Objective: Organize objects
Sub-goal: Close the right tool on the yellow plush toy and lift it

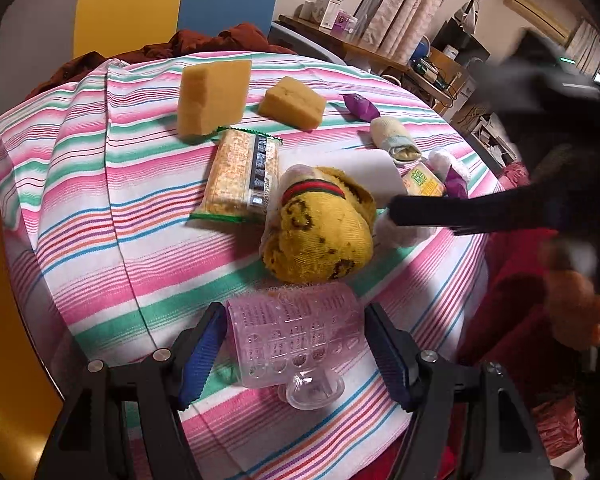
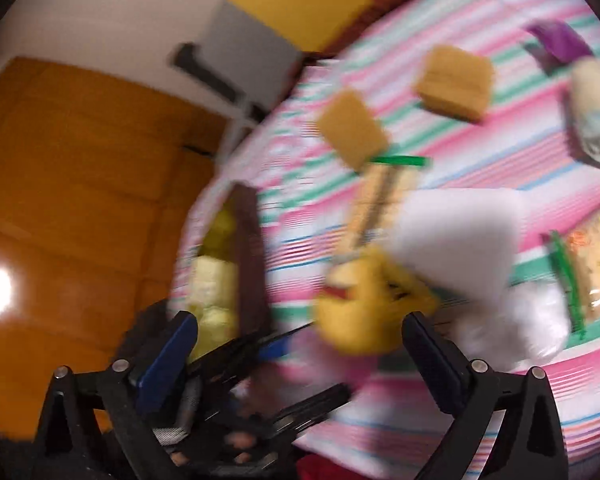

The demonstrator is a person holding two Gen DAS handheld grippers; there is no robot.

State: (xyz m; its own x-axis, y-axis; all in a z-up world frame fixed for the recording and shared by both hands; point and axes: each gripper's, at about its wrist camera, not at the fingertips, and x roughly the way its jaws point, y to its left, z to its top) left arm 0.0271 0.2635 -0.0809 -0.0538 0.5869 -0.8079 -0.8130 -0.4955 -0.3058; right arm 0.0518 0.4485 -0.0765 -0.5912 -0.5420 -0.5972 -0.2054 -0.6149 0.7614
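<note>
The pink roller (image 1: pixel 296 340) lies on the table (image 1: pixel 100 208) between the spread fingers of the left hand-held gripper (image 1: pixel 296 356), long axis running straight ahead toward the yellow sock (image 1: pixel 320 232) just beyond. The right hand-held gripper (image 2: pixel 300 364), also spread and empty, hovers blurred by that sock; the left looks nearer the roller.

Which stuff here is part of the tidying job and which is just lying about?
Job: pink hair roller between the left gripper fingers, yellow sock ball, two sponges, cracker pack.
Lying about: red cloth, shelf boxes.
</note>
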